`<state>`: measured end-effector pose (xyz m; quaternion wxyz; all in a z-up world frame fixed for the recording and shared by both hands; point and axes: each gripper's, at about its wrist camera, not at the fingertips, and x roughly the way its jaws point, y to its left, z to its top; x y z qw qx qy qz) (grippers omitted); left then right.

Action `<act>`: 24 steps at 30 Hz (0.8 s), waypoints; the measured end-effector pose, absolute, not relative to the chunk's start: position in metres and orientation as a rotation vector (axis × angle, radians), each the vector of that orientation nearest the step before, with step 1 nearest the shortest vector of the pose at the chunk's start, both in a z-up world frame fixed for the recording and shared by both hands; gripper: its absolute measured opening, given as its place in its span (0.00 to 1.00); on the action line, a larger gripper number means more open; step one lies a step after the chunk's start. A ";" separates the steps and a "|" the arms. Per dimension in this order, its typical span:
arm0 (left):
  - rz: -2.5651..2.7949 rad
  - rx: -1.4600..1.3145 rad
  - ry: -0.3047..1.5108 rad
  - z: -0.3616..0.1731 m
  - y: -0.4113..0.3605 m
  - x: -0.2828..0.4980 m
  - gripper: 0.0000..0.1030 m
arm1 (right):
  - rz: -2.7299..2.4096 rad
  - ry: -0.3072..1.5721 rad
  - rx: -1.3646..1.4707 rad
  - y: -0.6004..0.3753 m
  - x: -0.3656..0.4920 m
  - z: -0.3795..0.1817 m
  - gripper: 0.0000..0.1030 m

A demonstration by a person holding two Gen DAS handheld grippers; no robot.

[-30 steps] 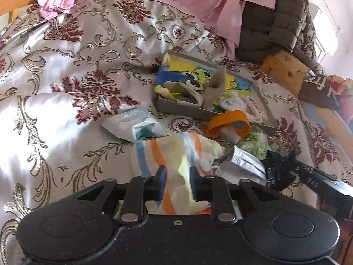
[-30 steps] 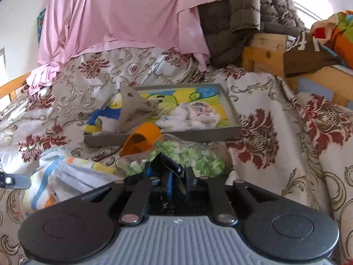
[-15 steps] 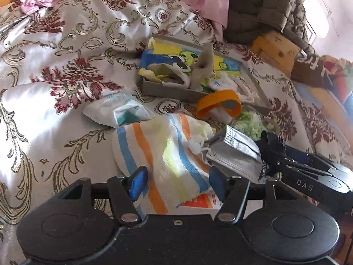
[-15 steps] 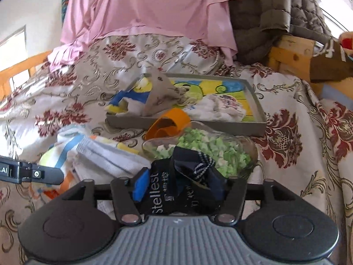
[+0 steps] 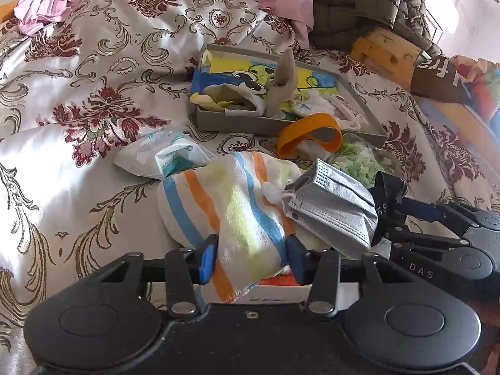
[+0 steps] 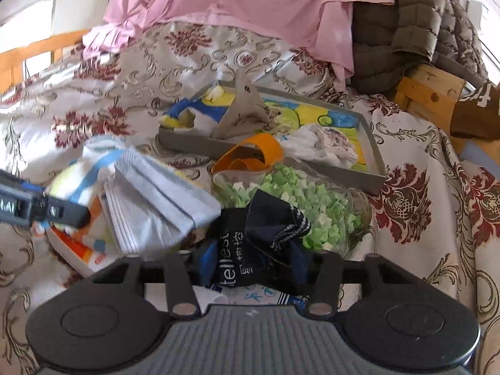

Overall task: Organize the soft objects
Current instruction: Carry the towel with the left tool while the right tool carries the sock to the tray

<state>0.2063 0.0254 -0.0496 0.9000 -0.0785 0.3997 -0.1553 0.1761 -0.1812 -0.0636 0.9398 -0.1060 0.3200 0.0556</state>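
Note:
My left gripper (image 5: 251, 257) is open, its jaws on either side of the near end of a striped towel (image 5: 228, 206) on the bed. A grey face mask (image 5: 331, 209) lies on the towel's right side. My right gripper (image 6: 254, 268) is open around a dark navy sock (image 6: 262, 237) with a black label; it also shows at the right of the left wrist view (image 5: 387, 200). A grey tray (image 5: 362, 103) further back holds a beige sock (image 5: 281, 84) and white socks (image 5: 315, 103).
An orange strap (image 5: 309, 134) and a clear jar of green bits (image 6: 297, 193) lie before the tray. A white packet (image 5: 156, 156) lies left of the towel. A flat box (image 6: 78, 250) sits under the towel. Pink sheet (image 6: 250, 3), brown quilt (image 6: 406, 28) and wooden frame (image 5: 387, 53) stand behind.
Both grippers went from shut to open. The left one now straddles the striped towel's near end. The right one released its pinch on the navy sock, which sits between its jaws.

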 end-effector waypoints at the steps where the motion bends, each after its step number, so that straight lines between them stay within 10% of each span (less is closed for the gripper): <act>1: -0.319 -0.158 0.825 -0.049 0.025 0.206 0.42 | 0.119 0.655 -0.221 -0.180 0.176 -0.064 0.40; 10: -0.303 -0.093 0.757 -0.040 0.024 0.201 0.20 | 0.122 0.664 -0.270 -0.171 0.168 -0.061 0.10; 24: -0.342 0.037 0.429 -0.002 0.010 0.155 0.17 | 0.112 0.422 -0.150 -0.188 0.136 -0.021 0.07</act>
